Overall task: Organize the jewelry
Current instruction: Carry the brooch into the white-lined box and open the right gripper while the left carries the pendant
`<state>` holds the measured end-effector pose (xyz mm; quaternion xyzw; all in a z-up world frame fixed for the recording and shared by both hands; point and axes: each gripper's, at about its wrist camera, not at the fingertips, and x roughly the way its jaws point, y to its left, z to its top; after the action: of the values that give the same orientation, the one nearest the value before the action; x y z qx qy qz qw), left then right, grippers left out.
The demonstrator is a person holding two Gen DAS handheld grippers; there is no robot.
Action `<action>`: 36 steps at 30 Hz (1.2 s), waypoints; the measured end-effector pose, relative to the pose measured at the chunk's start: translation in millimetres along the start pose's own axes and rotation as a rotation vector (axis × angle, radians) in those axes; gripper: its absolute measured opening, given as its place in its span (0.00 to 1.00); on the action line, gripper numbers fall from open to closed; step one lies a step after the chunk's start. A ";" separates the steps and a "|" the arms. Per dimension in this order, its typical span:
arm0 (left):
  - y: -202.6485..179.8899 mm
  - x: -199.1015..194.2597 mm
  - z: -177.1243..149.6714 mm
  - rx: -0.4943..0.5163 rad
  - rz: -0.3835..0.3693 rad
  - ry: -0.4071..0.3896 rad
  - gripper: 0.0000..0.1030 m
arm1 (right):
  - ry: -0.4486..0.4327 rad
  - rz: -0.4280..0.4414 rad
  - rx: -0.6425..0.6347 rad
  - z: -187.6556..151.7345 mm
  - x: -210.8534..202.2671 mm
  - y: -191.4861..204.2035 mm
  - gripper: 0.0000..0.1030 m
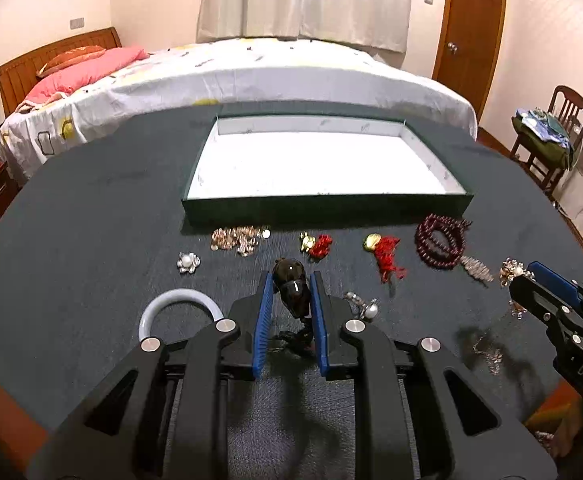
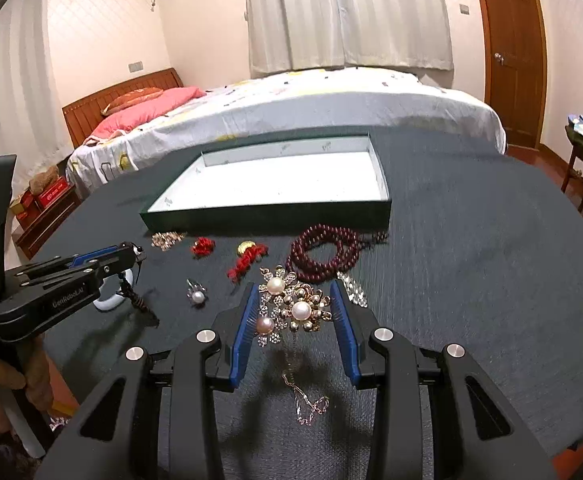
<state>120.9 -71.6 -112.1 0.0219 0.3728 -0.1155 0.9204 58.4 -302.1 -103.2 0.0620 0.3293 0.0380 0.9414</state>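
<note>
My left gripper (image 1: 290,280) is shut on a dark glossy pendant (image 1: 291,286) whose cord hangs below, held just above the dark cloth. My right gripper (image 2: 293,292) is open around a cluster of pearl brooches (image 2: 295,306); it shows at the right edge of the left wrist view (image 1: 531,280). The empty white-lined tray (image 1: 319,168) lies beyond the jewelry and also shows in the right wrist view (image 2: 275,184). In front of it lie dark red beads (image 1: 439,240), two gold-and-red charms (image 1: 315,243) (image 1: 383,250), a crystal piece (image 1: 237,238), a pearl flower (image 1: 188,262) and a pale bangle (image 1: 179,306).
A thin silver chain (image 2: 305,398) lies between my right fingers near the table's front edge. A silver leaf brooch (image 2: 351,290) and a pearl ring (image 2: 197,294) lie close by. A bed (image 1: 231,76) stands behind the table, a chair (image 1: 551,136) at the right.
</note>
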 end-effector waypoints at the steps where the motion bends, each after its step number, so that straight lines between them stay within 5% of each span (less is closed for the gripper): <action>1: -0.7 -2.8 1.5 0.000 -0.001 -0.007 0.18 | -0.010 0.000 -0.003 2.1 -3.0 0.8 0.36; 20: -13.2 -33.0 80.7 0.018 -0.053 -0.189 0.18 | -0.225 0.025 -0.053 86.8 -27.9 11.7 0.36; 31: -18.5 -2.7 152.7 0.030 -0.048 -0.298 0.18 | -0.297 0.007 -0.070 147.4 18.3 5.9 0.36; 36: -23.6 42.1 164.7 0.028 -0.051 -0.256 0.18 | -0.240 0.002 -0.044 152.0 59.6 -5.5 0.36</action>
<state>256.9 -123.6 -21.3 0.0105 0.2511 -0.1458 0.9569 200.0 -314.9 -22.8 0.0456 0.2132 0.0387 0.9752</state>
